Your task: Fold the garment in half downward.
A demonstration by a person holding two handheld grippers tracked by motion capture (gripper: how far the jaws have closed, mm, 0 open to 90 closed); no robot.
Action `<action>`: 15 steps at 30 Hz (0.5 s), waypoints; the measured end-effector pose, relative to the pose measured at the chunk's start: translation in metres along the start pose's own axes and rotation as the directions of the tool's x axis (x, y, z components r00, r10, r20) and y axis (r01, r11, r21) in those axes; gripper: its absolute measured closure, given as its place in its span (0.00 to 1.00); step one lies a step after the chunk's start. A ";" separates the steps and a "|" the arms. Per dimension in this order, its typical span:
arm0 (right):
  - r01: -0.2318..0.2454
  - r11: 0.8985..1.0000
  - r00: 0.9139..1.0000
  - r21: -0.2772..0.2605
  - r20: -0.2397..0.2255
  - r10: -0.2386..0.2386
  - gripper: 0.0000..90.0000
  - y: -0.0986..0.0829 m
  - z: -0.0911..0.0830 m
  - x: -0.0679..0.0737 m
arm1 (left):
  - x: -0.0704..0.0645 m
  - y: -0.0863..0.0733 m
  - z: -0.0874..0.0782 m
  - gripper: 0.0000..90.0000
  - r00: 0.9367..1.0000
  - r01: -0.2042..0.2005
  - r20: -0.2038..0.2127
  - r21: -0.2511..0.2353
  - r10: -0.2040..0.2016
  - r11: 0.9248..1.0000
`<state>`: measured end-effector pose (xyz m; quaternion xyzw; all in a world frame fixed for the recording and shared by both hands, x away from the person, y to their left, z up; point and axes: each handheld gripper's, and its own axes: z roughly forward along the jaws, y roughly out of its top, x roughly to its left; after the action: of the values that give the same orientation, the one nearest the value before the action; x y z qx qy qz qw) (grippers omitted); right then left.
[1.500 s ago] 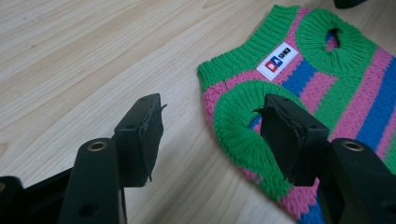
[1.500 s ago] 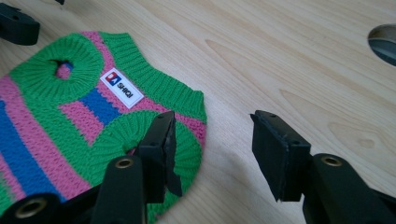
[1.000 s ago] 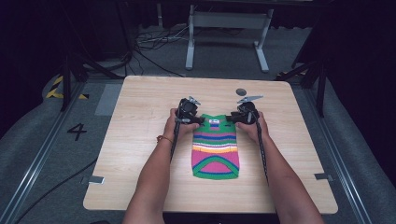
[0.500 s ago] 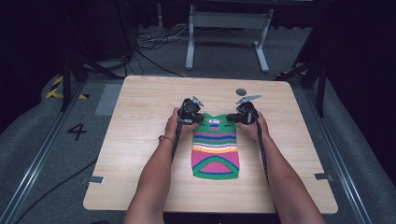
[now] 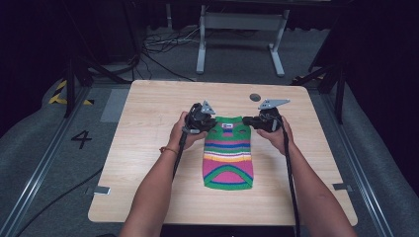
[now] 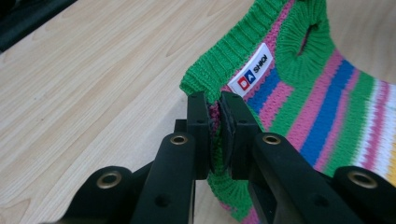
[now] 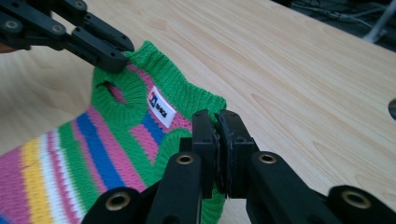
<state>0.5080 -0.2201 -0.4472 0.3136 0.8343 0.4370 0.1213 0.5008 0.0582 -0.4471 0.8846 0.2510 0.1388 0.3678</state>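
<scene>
Left gripper point(image 5: 210, 122) and right gripper point(image 5: 248, 121) each pinch the far collar corners of the striped sweater point(image 5: 229, 158), its long axis running toward the near edge.

ribbed knit sweater point(image 6: 322, 107), matt wood table point(image 5: 148, 123)

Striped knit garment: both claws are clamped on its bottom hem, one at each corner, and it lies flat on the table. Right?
Not the bottom hem. Both the left claw and right claw are clamped on the striped knit garment at its collar end, beside the label, as both gripper views show. It lies flat on the table.
</scene>
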 end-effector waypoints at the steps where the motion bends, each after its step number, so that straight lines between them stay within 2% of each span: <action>1: 0.011 1.000 1.000 -0.006 -0.007 -0.011 0.96 0.001 -0.003 0.003 | -0.002 -0.001 -0.003 0.92 1.000 -0.007 0.004 -0.009 0.007 1.000; 7: 0.051 0.998 0.997 -0.041 -0.052 -0.053 0.96 0.001 -0.019 0.019 | -0.014 -0.007 -0.026 0.92 0.998 -0.054 0.016 -0.050 0.055 0.997; 15: 0.101 0.993 0.988 -0.060 -0.115 -0.107 0.96 -0.008 -0.037 0.040 | -0.033 -0.019 -0.047 0.92 0.992 -0.115 0.036 -0.065 0.118 0.991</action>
<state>0.4558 -0.2221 -0.4292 0.2399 0.8431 0.4701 0.1029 0.4466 0.0789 -0.4308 0.8882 0.1872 0.1502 0.3917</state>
